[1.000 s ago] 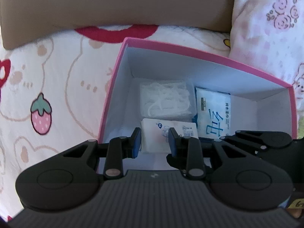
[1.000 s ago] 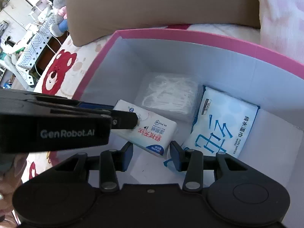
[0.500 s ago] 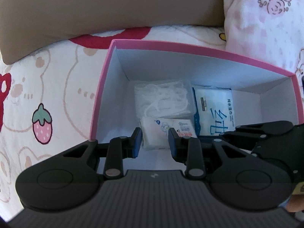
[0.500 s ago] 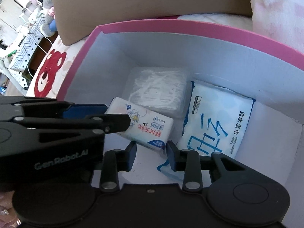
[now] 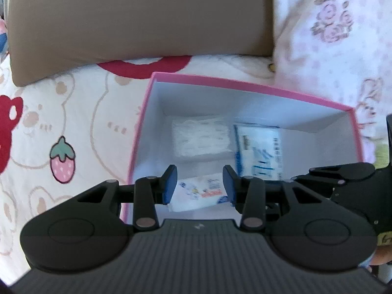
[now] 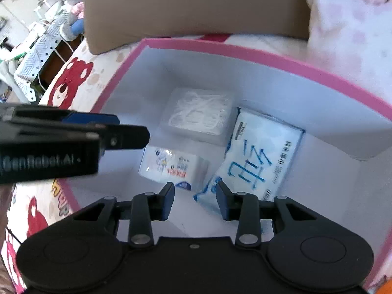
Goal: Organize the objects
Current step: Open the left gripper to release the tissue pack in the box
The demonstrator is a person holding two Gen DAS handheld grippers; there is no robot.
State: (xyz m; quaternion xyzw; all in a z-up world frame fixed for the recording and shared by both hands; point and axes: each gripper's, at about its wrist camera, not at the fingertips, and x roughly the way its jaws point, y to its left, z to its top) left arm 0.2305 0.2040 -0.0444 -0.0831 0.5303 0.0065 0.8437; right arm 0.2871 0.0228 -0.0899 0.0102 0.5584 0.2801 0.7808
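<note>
A bedsheet point(image 5: 73, 112) printed with bears and strawberries carries an open pink box point(image 5: 245, 87), a brown cushion point(image 5: 137, 17) lying beyond it. Nearest the left gripper point(image 5: 199, 183), whose jaws are opening with nothing pressed between them, a small tissue pack point(image 5: 198, 192) lies on the box floor below the gap. The right gripper point(image 6: 194, 198) has its jaws also easing apart and empty; just past its tips sit that tissue pack point(image 6: 171, 166) and, to the right, a blue wet-wipes pack point(image 6: 259, 156). Farther in, a clear packet of white floss picks point(image 6: 199, 115) rests against the back wall.

The placing step looks finished, so both grippers should lift straight out, clearing the box walls without dragging any pack.

Only the right wrist view shows the left gripper from the side and a room with furniture beyond the bed; only the left view shows the strawberry print.
</note>
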